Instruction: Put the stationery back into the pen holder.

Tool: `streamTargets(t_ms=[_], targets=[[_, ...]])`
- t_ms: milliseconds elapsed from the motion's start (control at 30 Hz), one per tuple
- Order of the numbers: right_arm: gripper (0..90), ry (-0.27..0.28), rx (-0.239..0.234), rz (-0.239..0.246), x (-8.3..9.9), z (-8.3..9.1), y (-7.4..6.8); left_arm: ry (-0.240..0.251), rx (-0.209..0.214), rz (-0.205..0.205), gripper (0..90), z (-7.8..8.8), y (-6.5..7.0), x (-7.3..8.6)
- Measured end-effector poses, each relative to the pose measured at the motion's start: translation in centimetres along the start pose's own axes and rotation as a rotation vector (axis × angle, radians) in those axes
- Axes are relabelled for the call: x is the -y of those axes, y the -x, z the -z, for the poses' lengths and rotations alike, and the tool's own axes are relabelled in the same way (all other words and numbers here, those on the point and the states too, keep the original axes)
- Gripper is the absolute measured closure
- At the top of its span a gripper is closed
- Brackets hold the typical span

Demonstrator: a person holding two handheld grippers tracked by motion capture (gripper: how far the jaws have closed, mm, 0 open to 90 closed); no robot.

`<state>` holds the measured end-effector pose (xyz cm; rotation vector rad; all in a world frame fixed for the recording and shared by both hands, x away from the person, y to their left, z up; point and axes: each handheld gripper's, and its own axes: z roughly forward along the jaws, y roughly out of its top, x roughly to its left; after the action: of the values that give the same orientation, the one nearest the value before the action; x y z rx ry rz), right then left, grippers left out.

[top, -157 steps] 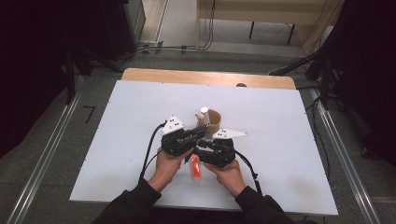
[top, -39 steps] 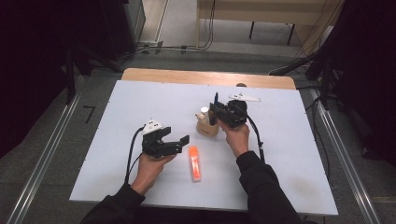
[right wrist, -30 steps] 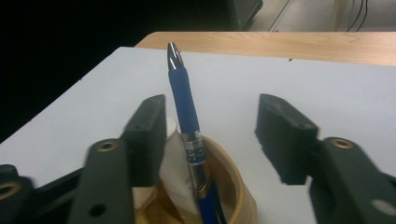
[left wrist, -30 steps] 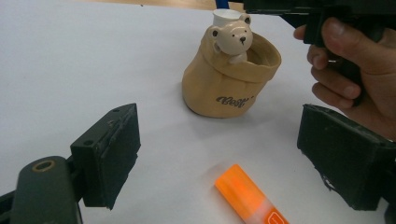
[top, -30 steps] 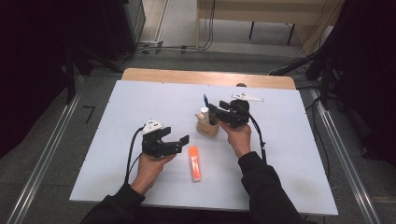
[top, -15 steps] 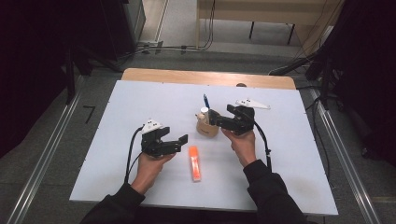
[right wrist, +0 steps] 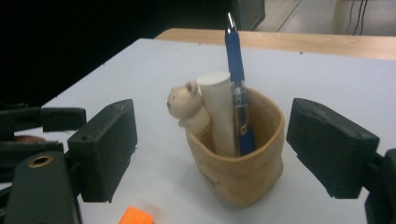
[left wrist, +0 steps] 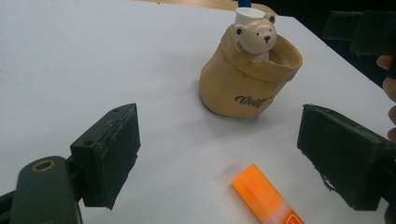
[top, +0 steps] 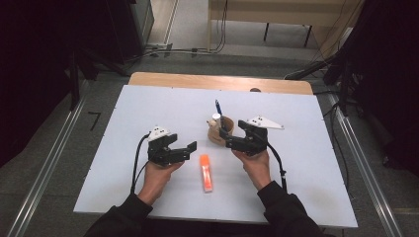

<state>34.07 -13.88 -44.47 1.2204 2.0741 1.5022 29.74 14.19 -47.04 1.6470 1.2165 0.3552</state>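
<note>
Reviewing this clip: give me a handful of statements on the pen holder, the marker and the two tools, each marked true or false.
1. The blue pen stands in the tan holder. True.
2. The orange marker is inside the holder. False: it lies flat on the table.
3. The right tool grips the pen. False: its jaws are open with nothing between the pads.
4. The left tool is open and empty. True.
5. A small bear figure sits at the holder's rim. True.
</note>
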Motion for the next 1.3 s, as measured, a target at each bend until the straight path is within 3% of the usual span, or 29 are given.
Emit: streamTargets(t_ms=[200,633,1300], targets=[[14.3,-0.021,-0.017,-0.005,1.1,0.1,-0.1,0.0,-0.005,0.007,13.8,0.0,-0.2,0.1],[14.4,-0.044,-0.001,0.014,2.3,0.4,-0.4,0.008,-0.024,0.017,13.9,0.3,-0.6,0.2],[14.4,-0.096,-0.027,0.051,4.3,0.1,-2.2,0.008,-0.041,0.024,14.0,0.2,-1.0,0.4]])
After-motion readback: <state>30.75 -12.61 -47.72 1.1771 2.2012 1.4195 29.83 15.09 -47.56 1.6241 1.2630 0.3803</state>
